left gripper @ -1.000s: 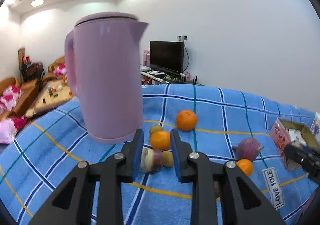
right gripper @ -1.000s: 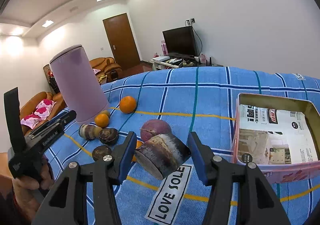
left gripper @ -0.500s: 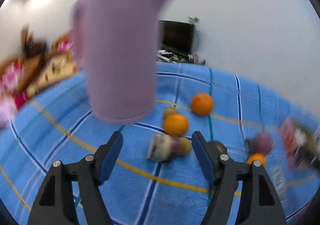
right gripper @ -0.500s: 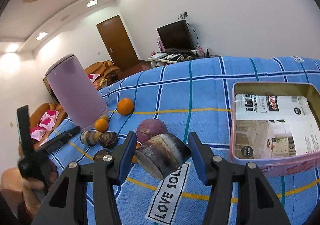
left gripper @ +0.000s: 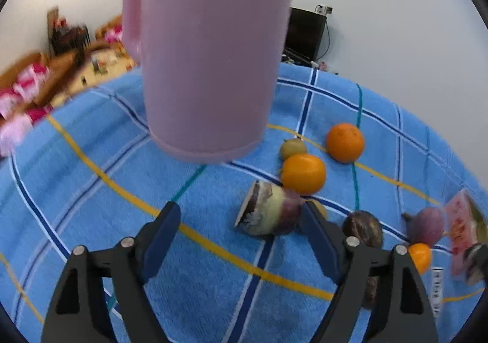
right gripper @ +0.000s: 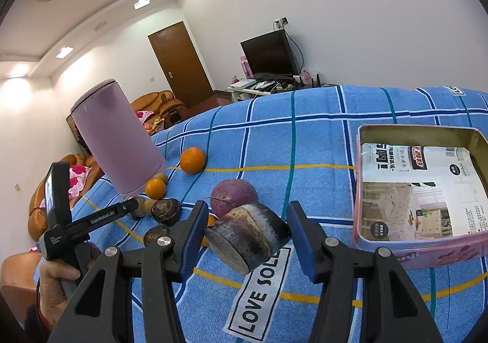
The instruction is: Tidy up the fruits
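My right gripper (right gripper: 244, 225) is shut on a dark cut sugarcane piece (right gripper: 247, 236), held above the blue checked cloth, left of the pink tin box (right gripper: 419, 254). My left gripper (left gripper: 241, 222) is open and empty, low over the cloth; a second cut sugarcane piece (left gripper: 268, 211) lies just ahead, nearer its right finger. Behind it lie two oranges (left gripper: 303, 173) (left gripper: 345, 142), a small yellowish fruit (left gripper: 293, 147), a dark round fruit (left gripper: 363, 228) and a purple round fruit (left gripper: 427, 225). The left gripper also shows in the right wrist view (right gripper: 128, 208).
A tall lilac kettle (left gripper: 207, 50) stands on the cloth close behind the fruit, left of the oranges. The tin box holds a printed paper packet (right gripper: 418, 187). A "LOVE SOLE" label (right gripper: 259, 291) is sewn on the cloth. Sofas and a TV stand lie beyond.
My left gripper opened wide and moved forward and down toward the sugarcane piece by the kettle. My right gripper kept its hold on its piece and barely moved.
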Tool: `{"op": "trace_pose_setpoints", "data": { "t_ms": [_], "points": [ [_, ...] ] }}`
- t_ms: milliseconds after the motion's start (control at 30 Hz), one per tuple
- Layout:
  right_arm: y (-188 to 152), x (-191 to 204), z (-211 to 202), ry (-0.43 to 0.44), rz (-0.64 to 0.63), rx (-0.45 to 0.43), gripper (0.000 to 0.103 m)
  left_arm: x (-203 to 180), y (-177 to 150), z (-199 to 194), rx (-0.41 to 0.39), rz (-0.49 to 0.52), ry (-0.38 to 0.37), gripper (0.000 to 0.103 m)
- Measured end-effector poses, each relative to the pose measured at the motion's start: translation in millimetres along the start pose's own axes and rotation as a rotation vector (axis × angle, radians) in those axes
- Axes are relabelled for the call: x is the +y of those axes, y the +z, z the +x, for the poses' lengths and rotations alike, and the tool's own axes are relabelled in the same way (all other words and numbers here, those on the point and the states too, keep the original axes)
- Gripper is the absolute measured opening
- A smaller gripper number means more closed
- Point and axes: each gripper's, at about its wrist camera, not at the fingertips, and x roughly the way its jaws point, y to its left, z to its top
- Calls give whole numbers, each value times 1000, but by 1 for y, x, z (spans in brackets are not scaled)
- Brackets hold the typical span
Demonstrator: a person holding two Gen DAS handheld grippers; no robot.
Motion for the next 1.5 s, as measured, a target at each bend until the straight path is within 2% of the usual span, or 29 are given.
{"op": "trace_pose_setpoints", "data": {
  "t_ms": [67,100,133,200,333,467,600,700,833,1067,1233,1500],
  "points": [
    [-1,1,2,1,-2,8,55,-9,4,9,29,15,18,71],
    [-1,1,3,2,-3,10,55,-11,5,16,67,18,8,59],
    [-1,2,3,2,-5,11,55,-11,5,20,88,12,-10,52],
    [-1,2,3,-2,-8,8,55,-7,1,18,76,3,-19,41],
    [-1,1,2,-10,-8,-5,55,1,-2,7,38,-35,-52,41],
    [1,0,-4,-10,-5,-36,55,0,-4,-16,-99,-42,-75,41],
    [2,0,-9,-4,-10,-66,55,-14,-10,-37,-217,11,-46,41],
    [4,0,-16,-1,-18,-100,55,-24,-12,-49,-278,41,-54,41],
    [5,-6,-25,-36,-12,-138,55,-44,-19,-61,-280,100,-92,41],
    [8,-29,-41,-83,1,-154,55,-90,-40,-87,-283,248,-163,41],
    [7,-47,-58,-142,-19,-162,55,-121,-47,-103,-270,286,-227,41],
    [14,-92,-81,-243,8,-184,55,-181,-55,-118,-270,345,-270,41]
  ]
}}
